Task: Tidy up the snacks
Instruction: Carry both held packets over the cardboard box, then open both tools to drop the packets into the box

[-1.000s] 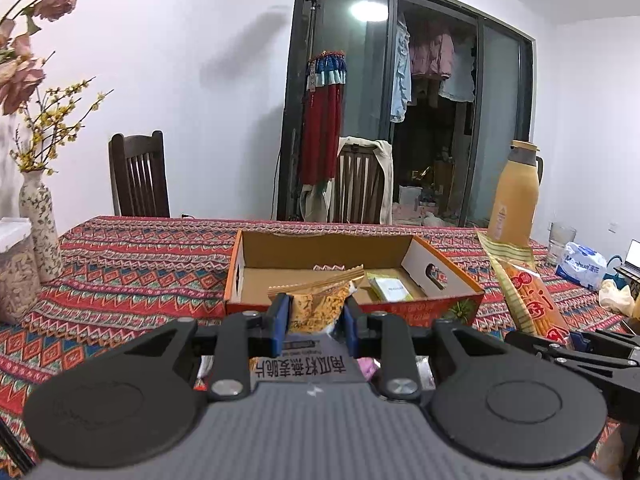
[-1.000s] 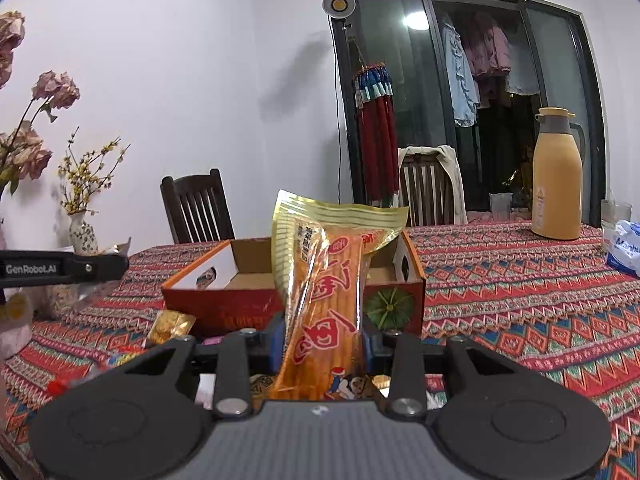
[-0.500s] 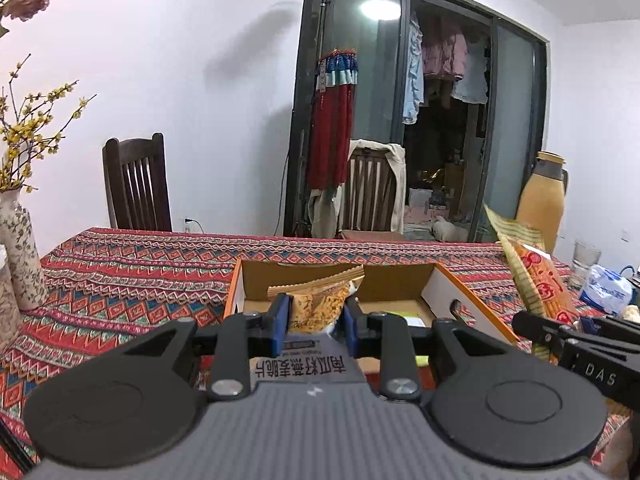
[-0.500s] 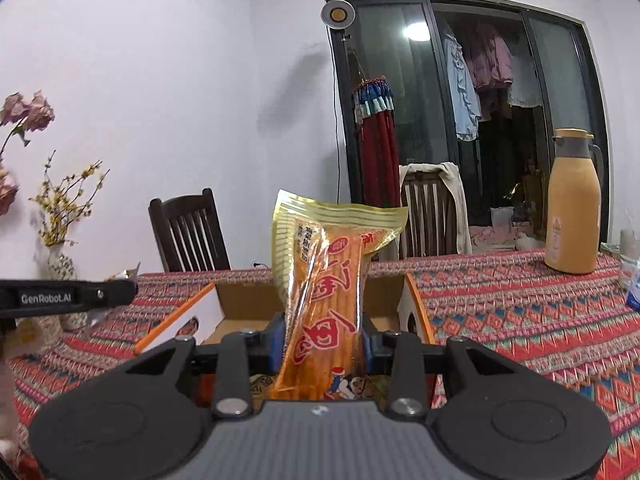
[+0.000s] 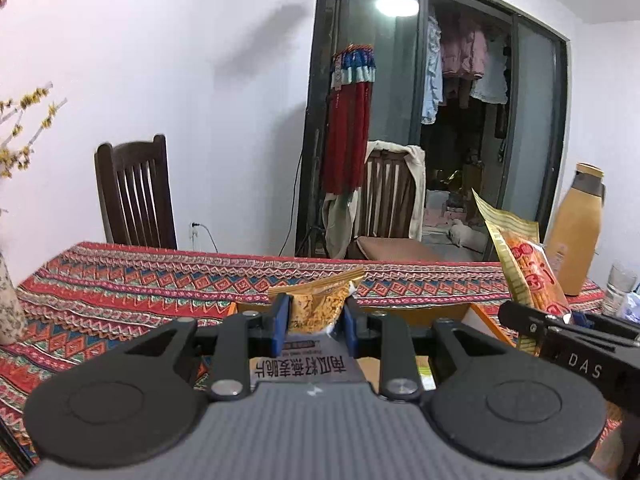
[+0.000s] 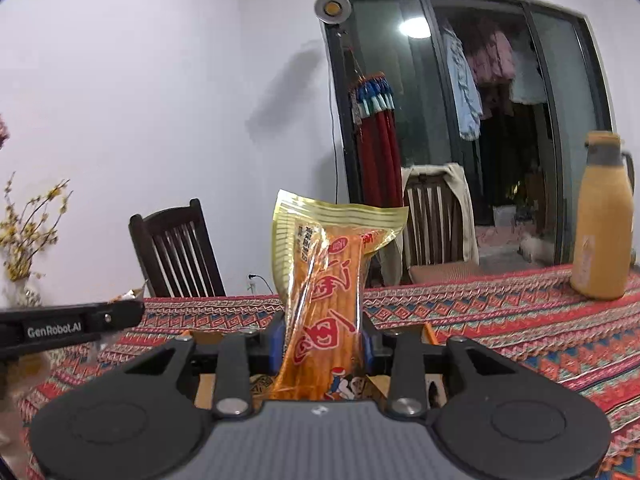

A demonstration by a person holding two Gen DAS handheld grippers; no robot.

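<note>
two light packets pinched above the box

the orange stick packet (image 6: 324,300) stands upright in the closed right gripper (image 6: 322,346); the crisp packet (image 5: 316,306) is clamped in the left gripper (image 5: 314,320). both look light, crinkly and slippery, best held mid-body. the cardboard box (image 5: 486,322) probably lies just below.

Both grippers look identical: the left gripper (image 5: 314,316) and right gripper (image 6: 322,338) have a ribbed grey body low in frame, two round black discs, black linkage arms with silver screws, and blue pads (image 5: 280,318). White "DAS" lettering at the right edge, "GenRobot.AI" at the left.
</note>
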